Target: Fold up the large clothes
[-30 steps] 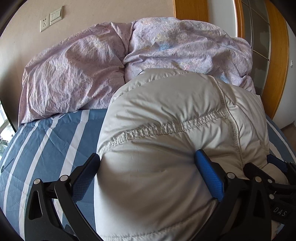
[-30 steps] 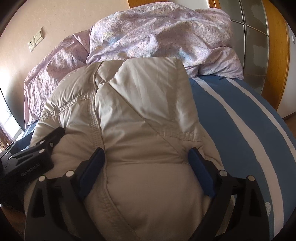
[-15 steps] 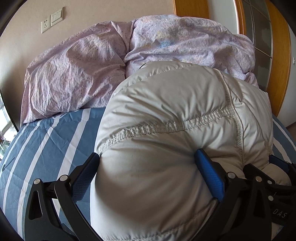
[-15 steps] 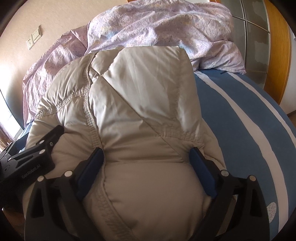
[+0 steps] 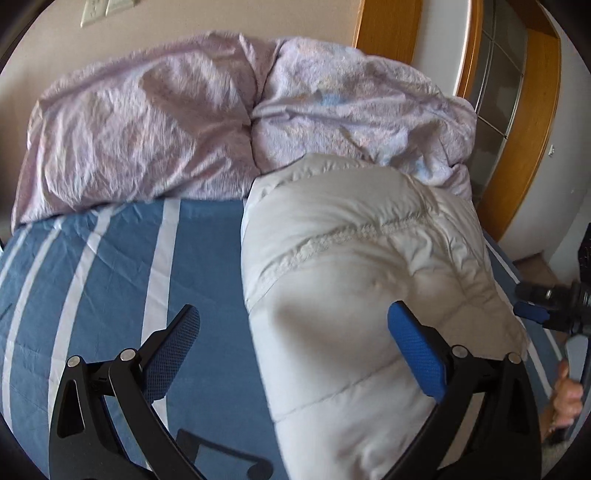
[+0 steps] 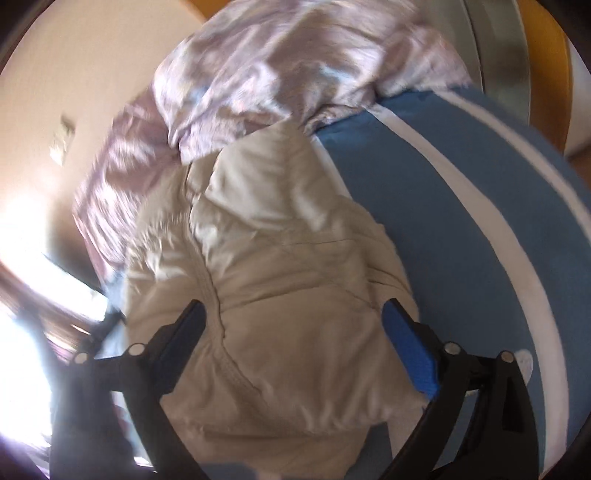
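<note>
A puffy light-grey down jacket (image 5: 362,280) lies folded into a bundle on the blue striped bed sheet (image 5: 110,266). It also shows in the right wrist view (image 6: 280,295), blurred by motion. My left gripper (image 5: 295,343) is open, above the jacket's left edge, with nothing between its fingers. My right gripper (image 6: 295,343) is open above the jacket's near end and holds nothing. The right gripper also appears at the right edge of the left wrist view (image 5: 550,302), held by a hand.
A crumpled lilac duvet (image 5: 229,110) is piled at the head of the bed, touching the jacket's far end. A wooden wardrobe frame with glass panels (image 5: 517,110) stands to the right. A beige wall with a socket (image 5: 92,11) is behind.
Both grippers have let go of the jacket and pulled back. The left one shifted left, the right one swung away with a tilt. The jacket has settled on the sheet.
</note>
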{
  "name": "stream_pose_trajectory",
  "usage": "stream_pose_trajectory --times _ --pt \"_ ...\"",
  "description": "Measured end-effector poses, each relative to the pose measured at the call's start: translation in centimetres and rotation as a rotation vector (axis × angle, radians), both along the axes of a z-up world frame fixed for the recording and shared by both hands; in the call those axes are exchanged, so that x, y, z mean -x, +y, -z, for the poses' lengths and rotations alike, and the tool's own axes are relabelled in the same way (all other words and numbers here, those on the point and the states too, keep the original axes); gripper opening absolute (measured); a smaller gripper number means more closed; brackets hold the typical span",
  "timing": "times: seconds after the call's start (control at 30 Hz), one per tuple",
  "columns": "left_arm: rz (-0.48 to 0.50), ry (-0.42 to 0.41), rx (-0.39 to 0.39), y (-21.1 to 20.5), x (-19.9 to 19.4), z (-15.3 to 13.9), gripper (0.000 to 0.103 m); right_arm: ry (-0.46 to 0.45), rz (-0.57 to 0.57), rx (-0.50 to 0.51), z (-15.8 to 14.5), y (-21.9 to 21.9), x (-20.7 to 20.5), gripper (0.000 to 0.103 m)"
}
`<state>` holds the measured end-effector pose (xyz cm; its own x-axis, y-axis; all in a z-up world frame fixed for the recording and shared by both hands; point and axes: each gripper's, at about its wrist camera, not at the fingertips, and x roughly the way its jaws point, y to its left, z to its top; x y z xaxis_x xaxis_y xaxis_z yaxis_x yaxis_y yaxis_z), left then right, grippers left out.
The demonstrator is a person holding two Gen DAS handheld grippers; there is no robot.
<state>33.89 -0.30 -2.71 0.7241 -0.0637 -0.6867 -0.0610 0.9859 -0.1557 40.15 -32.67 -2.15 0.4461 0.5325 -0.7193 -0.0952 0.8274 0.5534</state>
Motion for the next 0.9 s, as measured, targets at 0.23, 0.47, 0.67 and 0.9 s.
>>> stream_pose_trajectory --times 0.23,0.47,0.67,0.9 --pt "0.064 0.095 0.217 2.6 -0.6 1.7 0.102 0.181 -0.015 -0.109 2.7 -2.3 -3.1 0.099" --pt "0.114 0.144 0.360 3.4 -1.4 3.4 0.102 0.304 -0.103 -0.174 5.6 -1.6 -4.6 0.101" --pt "0.163 0.166 0.451 3.3 -2.2 4.8 0.102 0.314 -0.198 -0.212 6.3 0.1 -5.4 0.101" --pt "0.208 0.172 0.502 2.6 -3.0 5.9 0.102 0.296 -0.264 -0.262 7.2 1.0 -5.7 0.101"
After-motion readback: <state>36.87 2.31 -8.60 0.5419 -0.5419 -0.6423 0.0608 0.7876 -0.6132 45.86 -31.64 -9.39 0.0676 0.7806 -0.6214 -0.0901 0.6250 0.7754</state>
